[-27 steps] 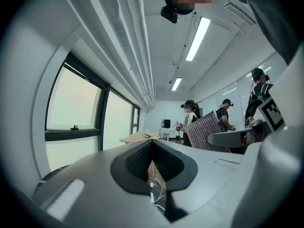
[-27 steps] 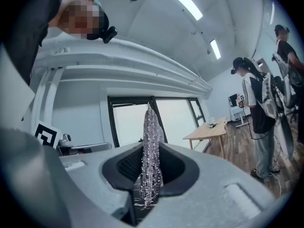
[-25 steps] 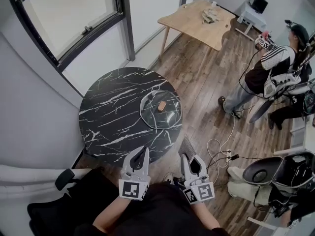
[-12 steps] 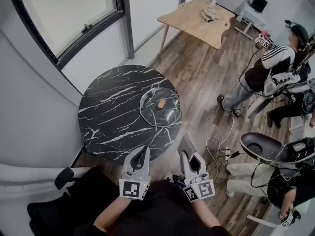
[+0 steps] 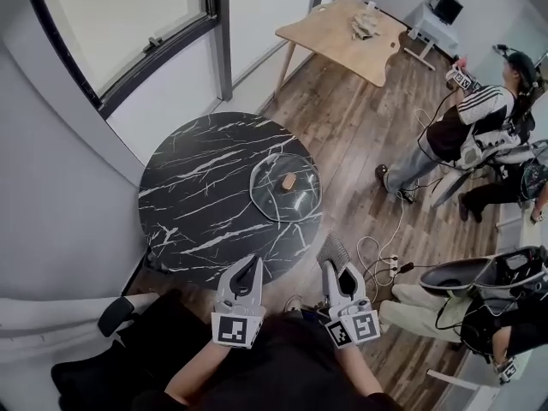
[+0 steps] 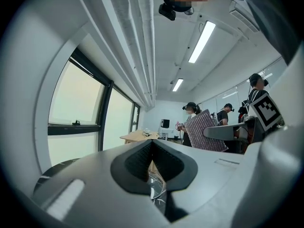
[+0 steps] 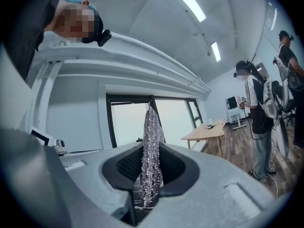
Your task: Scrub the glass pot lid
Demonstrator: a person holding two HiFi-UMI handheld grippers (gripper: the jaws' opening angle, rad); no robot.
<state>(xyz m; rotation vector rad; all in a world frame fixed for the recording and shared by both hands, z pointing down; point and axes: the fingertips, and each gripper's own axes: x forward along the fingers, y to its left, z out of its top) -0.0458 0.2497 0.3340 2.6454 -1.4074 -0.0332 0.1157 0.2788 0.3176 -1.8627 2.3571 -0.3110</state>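
Observation:
The glass pot lid (image 5: 285, 188) lies flat on the right part of the round black marble table (image 5: 197, 199); its wooden knob (image 5: 288, 181) points up. Both grippers hover near the table's front edge, short of the lid. My left gripper (image 5: 249, 265) is shut with nothing in it; its jaws meet in the left gripper view (image 6: 152, 144). My right gripper (image 5: 331, 268) is shut on a silvery scrub pad (image 5: 330, 250), which stands upright between the jaws (image 7: 151, 156) in the right gripper view. That pad (image 6: 209, 132) also shows in the left gripper view.
A wooden table (image 5: 342, 28) stands at the back. A person (image 5: 458, 135) stands at the right on the wood floor. Cables (image 5: 381, 259) lie on the floor right of the marble table. A large window (image 5: 111, 24) lines the left wall.
Both grippers have stayed near the table's front edge with the pad still held. The grey shell-shaped thing at the lower right has shifted, and the person at the right has moved a little.

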